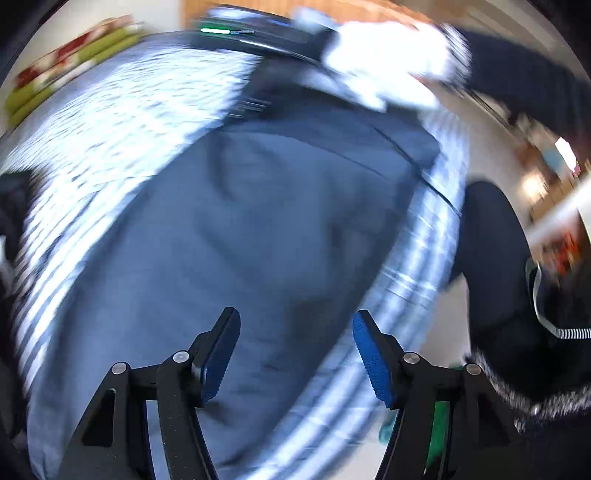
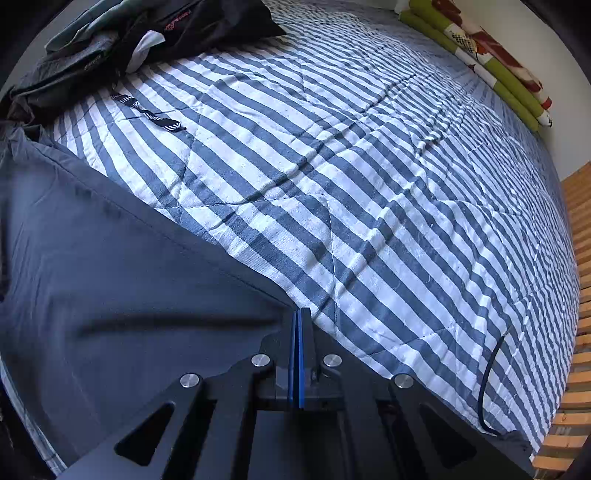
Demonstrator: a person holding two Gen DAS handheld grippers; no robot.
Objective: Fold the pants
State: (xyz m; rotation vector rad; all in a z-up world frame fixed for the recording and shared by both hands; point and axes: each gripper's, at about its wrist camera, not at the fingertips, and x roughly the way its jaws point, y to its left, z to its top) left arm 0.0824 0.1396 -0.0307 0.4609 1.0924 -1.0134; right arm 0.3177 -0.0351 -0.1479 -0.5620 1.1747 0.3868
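A striped quilt (image 2: 369, 166) in blue and white covers the bed and fills most of the right wrist view, with wide bare room across its middle and far side. The pants (image 2: 110, 277), dark grey-blue, lie flat on the quilt at its near left; their straight edge runs diagonally down to the right claw (image 2: 300, 321). In the blurred left wrist view the pants (image 1: 240, 240) spread under the left claw (image 1: 295, 354). A heap of dark clothes (image 2: 147, 33) sits at the quilt's far left corner; red lettering on it is too small to read. A green and red roll (image 2: 491, 62) lies along the far edge by the wall. A black cable (image 2: 491, 376) curls over the near right edge.

The right claw's blue pads are pressed together on the pants' edge. The left claw stands apart, nothing between its pads.
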